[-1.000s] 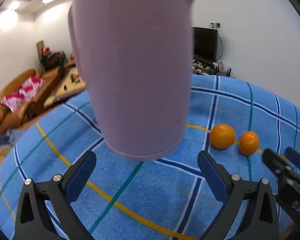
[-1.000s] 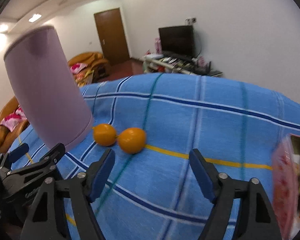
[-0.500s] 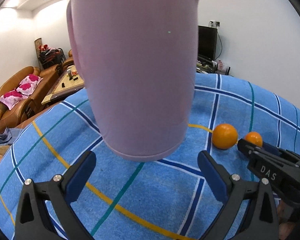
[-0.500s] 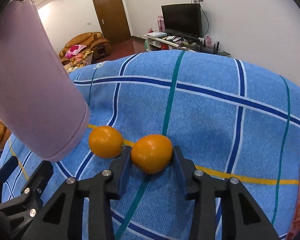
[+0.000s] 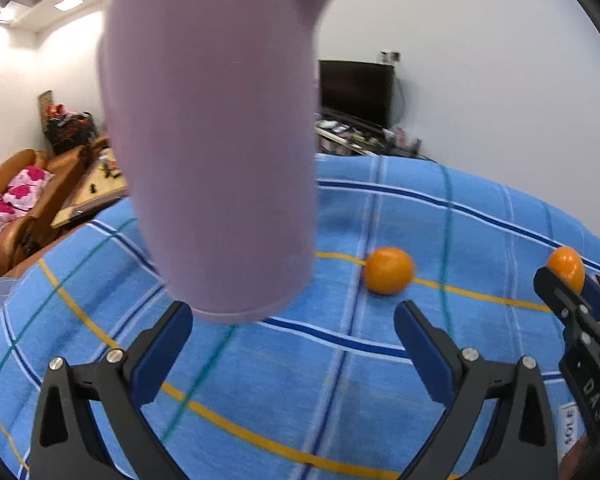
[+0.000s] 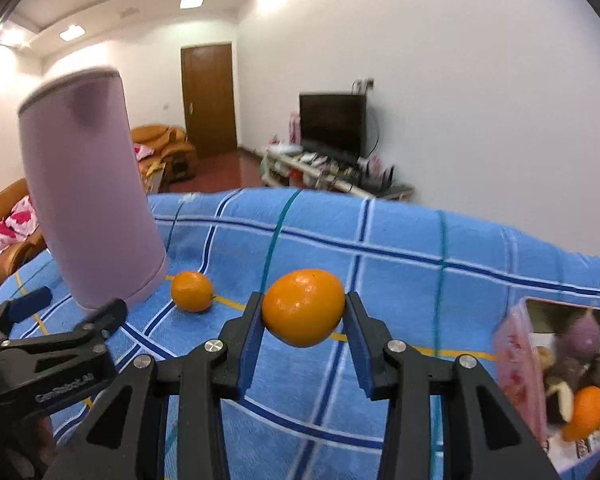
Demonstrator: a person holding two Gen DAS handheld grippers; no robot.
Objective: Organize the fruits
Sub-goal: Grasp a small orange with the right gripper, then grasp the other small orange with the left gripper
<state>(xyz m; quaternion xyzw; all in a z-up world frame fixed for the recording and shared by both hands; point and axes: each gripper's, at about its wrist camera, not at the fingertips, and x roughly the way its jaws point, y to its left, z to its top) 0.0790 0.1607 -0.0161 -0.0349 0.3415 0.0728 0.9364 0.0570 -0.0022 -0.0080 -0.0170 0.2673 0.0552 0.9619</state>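
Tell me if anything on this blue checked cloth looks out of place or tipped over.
Nothing is spilled or damaged. The purple jug seems to lean, but that may be lens distortion. One orange sits loose on the cloth beside it, while the right gripper holds a second orange above the cloth.

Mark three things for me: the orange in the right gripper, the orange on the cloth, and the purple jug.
held orange [image 6: 303,313], right wrist view, middle of its peel.
loose orange [image 6: 191,291], right wrist view, centre.
purple jug [image 5: 220,152], left wrist view, middle of its side wall.
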